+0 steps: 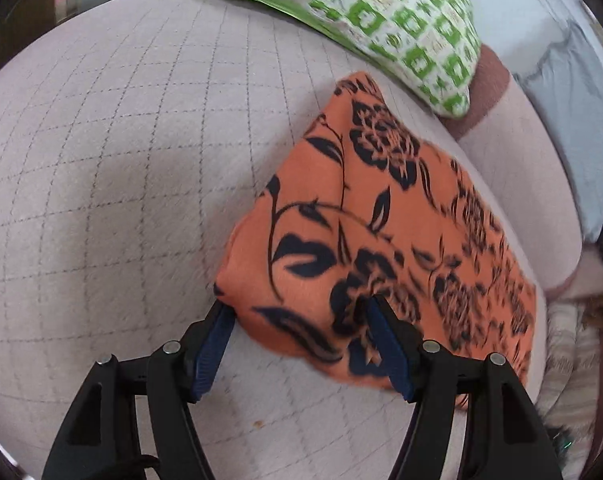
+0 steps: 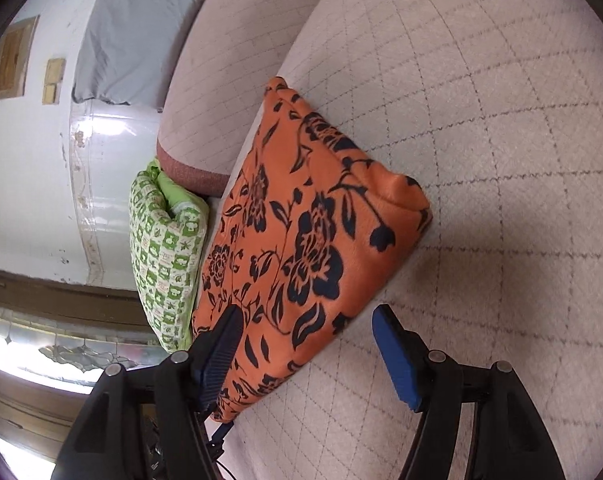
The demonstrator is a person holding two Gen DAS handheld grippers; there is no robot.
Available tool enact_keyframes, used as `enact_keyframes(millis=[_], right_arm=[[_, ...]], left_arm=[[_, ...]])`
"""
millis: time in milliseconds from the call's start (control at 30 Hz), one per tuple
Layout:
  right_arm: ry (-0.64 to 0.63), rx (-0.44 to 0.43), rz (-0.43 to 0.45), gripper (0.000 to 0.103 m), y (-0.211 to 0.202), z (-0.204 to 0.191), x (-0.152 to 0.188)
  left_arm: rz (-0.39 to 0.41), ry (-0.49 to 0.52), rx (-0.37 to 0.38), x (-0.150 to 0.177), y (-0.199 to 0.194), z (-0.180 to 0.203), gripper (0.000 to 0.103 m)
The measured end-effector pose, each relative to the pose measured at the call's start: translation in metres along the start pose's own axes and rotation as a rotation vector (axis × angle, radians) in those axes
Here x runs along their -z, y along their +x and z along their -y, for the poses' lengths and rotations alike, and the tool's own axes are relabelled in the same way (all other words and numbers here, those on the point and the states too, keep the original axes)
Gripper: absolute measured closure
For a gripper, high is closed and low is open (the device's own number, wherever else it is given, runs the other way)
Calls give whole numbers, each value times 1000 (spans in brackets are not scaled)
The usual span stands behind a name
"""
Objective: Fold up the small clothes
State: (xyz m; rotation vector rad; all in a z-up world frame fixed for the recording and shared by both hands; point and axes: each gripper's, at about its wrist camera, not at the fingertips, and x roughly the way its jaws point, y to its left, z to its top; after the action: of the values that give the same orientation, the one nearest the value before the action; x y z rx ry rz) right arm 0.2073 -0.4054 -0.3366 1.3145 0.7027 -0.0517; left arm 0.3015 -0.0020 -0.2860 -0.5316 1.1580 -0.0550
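A folded orange cloth with a black flower print [image 1: 381, 220] lies on the pale quilted cushion [image 1: 121, 160]. In the left wrist view its near corner sits between the fingers of my left gripper [image 1: 300, 308]. The jaws stand wide: the left pad is at the fold's edge and the right finger rests on the fabric, with no squeeze visible. In the right wrist view the same cloth [image 2: 301, 240] lies ahead. My right gripper [image 2: 306, 314] is open, its left finger over the cloth's near edge and its right finger over bare cushion [image 2: 501, 160].
A green and white patterned pillow [image 1: 381, 12] [image 2: 165, 248] lies just beyond the cloth against the padded backrest [image 2: 205, 80] with its brown trim. A grey-blue fabric [image 2: 129, 28] hangs behind. A window and wood frame show at the right wrist view's lower left.
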Motion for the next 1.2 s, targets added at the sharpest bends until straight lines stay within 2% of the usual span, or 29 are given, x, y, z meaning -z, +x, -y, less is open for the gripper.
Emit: enact_keyframes(millis=[67,133,267,367,433,467,533,567,600,633,733,800,867,933,1100,1167,1200], right_arm=[[42,2,-7,33,8,8,-3],[57,-3,4,33,13,10,-6],[45,-18,60,33,23,4,-14],[58,-29,96,31,34,-1,-21],[62,-35,122,31,38,-5,-23],[51,-26,131,34,41,-8,-23],[6,20,144,60,47,-15,-23],[-13,46,136,78,52,-16,-23],[-12,58,132,79,55,-15,-23],[-12,62,143,79,54,-14,-22],[-124,93,188,81,46,-37,-15],[-229,102,228,81,40,-57,-9],[-281,133,236,81,41,-64,-6],[-263,163,219,81,45,-59,-8],[-199,179,182,80,51,-45,-15],[-205,192,181,79,53,-44,-14],[-205,203,177,79,56,-44,-14]], left_arm=[[19,-38,16,-3,1,0,35],[44,-52,21,-5,3,1,44],[71,-63,16,-9,9,3,51],[86,-68,9,-8,10,4,51],[93,-91,30,-9,12,5,39],[96,-98,36,-10,12,5,38],[100,-106,36,-11,13,5,39],[105,-112,29,-10,12,4,43],[109,-115,10,-9,10,3,52],[113,-112,8,-8,9,2,56],[134,-87,10,-5,2,3,64],[148,-59,-3,-3,-1,7,64],[152,-42,-24,-1,-1,8,62],[144,-55,-37,-2,3,7,51],[154,-37,-57,-2,2,13,51],[187,5,-92,5,-6,27,51],[214,60,-135,11,-8,41,51]])
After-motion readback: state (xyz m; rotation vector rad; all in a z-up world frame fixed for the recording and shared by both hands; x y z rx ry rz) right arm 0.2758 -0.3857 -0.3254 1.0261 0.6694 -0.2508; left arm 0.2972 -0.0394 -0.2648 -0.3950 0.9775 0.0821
